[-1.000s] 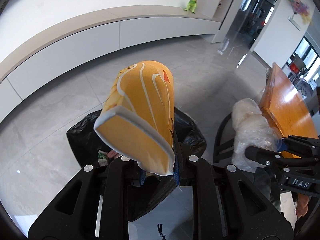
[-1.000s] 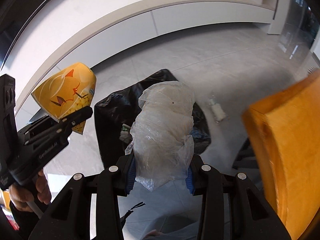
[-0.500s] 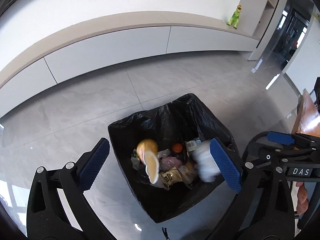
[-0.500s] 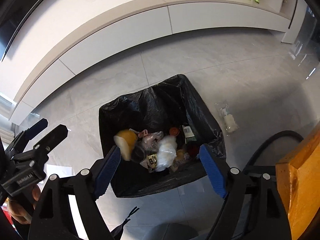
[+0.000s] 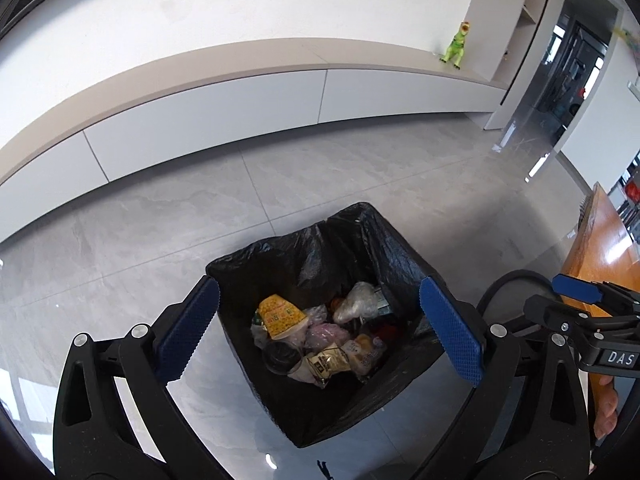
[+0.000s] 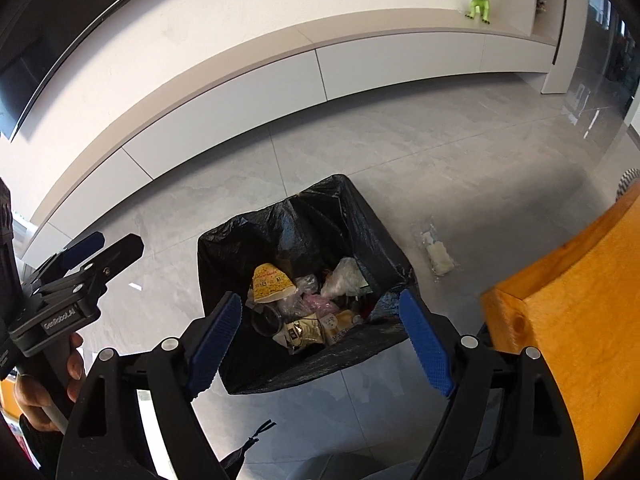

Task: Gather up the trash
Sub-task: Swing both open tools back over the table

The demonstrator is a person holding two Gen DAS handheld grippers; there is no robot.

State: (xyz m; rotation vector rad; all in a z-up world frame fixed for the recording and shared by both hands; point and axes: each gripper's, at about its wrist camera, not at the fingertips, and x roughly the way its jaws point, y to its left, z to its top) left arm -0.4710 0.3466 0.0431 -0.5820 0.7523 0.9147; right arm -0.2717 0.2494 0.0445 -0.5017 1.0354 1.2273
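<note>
A bin lined with a black bag (image 5: 304,256) (image 6: 288,216) stands on the grey floor below both grippers. Inside lie a yellow paper cup (image 5: 278,315) (image 6: 270,282), a clear plastic bag (image 5: 356,300) (image 6: 340,278) and several other wrappers. My left gripper (image 5: 318,334) hangs over the bin, open wide, with nothing between its blue pads. My right gripper (image 6: 320,338) is also open and empty above the bin's near edge. The left gripper (image 6: 92,250) shows at the left of the right wrist view, the right gripper (image 5: 580,300) at the right of the left wrist view.
A small clear packet (image 6: 434,248) lies on the floor right of the bin. An orange wooden table (image 6: 568,344) (image 5: 604,248) stands at the right. A long white low cabinet (image 5: 280,100) runs along the wall, with a green toy dinosaur (image 5: 454,50) on it.
Both grippers opened. The yellow cup dropped from the left one and the clear plastic bag from the right one; both now lie in the bin.
</note>
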